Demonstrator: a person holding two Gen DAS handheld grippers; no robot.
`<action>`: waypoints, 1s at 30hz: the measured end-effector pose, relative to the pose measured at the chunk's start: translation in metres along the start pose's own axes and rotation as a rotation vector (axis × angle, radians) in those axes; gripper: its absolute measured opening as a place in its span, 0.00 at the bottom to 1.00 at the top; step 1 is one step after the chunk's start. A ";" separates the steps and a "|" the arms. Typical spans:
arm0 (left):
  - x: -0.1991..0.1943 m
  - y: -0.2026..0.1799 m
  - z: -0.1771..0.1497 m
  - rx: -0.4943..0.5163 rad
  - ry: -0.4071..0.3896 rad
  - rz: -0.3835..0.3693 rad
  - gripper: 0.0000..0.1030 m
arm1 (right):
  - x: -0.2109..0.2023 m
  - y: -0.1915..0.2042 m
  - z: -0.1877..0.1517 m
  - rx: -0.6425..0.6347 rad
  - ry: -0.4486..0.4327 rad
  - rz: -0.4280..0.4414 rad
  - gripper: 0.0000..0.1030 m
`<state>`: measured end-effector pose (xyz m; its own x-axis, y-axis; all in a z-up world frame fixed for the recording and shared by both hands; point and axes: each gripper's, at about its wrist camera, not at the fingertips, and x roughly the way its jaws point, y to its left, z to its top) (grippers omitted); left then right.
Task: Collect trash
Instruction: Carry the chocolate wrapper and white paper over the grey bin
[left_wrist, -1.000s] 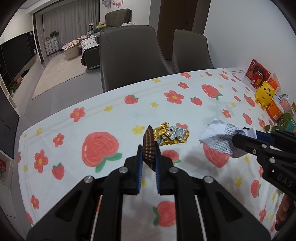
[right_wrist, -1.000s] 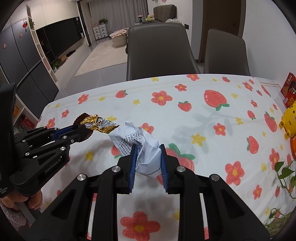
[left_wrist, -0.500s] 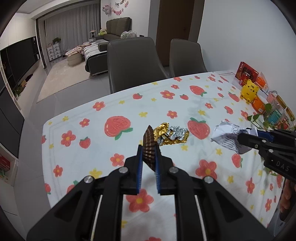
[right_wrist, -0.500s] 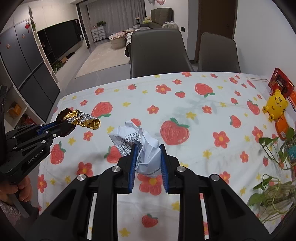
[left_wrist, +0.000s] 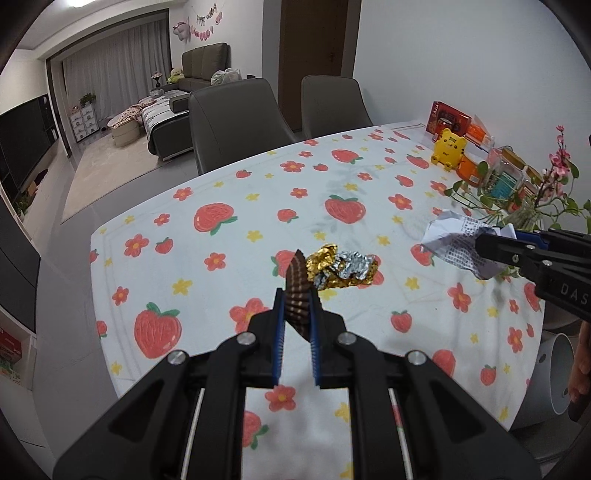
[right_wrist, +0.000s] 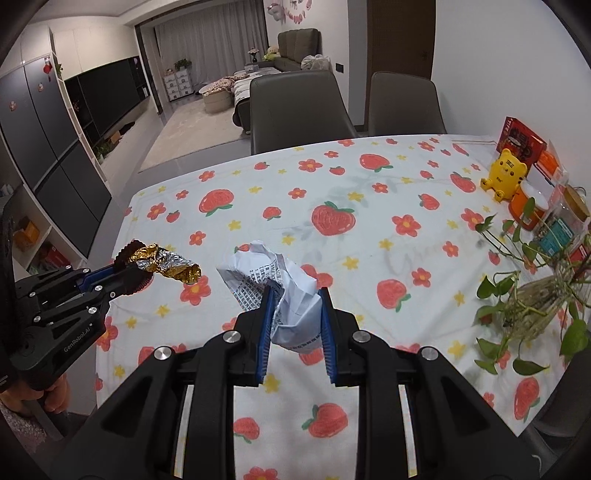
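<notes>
Crumpled gold-and-silver foil wrapper (left_wrist: 341, 269) and crumpled printed paper (right_wrist: 284, 295), both held above the tablecloth.

— Premises classification?
— Private home, open-plan dining and living area. The landmark is a dining table (right_wrist: 369, 236) under a strawberry-and-flower cloth.
— Supporting evidence?
— Two grey upholstered chairs (right_wrist: 299, 110) stand at the table's far edge. Beyond them: a sofa (left_wrist: 205, 61), a rug, full-length curtains (right_wrist: 207, 44) and a party banner (left_wrist: 201, 29) on the wall. Left of the table, dark wall cabinets (right_wrist: 48, 140). On the table's right edge, snack boxes (right_wrist: 521, 140), a yellow tiger figure (right_wrist: 506, 173) and a trailing plant (right_wrist: 524, 295).
</notes>
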<state>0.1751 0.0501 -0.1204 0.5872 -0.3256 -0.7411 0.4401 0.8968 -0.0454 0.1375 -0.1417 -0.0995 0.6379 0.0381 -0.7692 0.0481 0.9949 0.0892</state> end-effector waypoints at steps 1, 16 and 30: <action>-0.004 -0.003 -0.002 0.008 -0.002 -0.002 0.12 | -0.005 0.000 -0.005 0.004 -0.002 -0.004 0.21; -0.059 -0.029 -0.037 -0.011 -0.031 0.009 0.12 | -0.054 -0.003 -0.041 -0.020 -0.033 0.002 0.21; -0.102 -0.095 -0.078 -0.051 -0.018 0.044 0.12 | -0.099 -0.040 -0.095 -0.055 -0.026 0.065 0.21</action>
<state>0.0204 0.0218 -0.0926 0.6175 -0.2910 -0.7308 0.3792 0.9241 -0.0476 -0.0007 -0.1767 -0.0872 0.6581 0.1015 -0.7461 -0.0362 0.9940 0.1032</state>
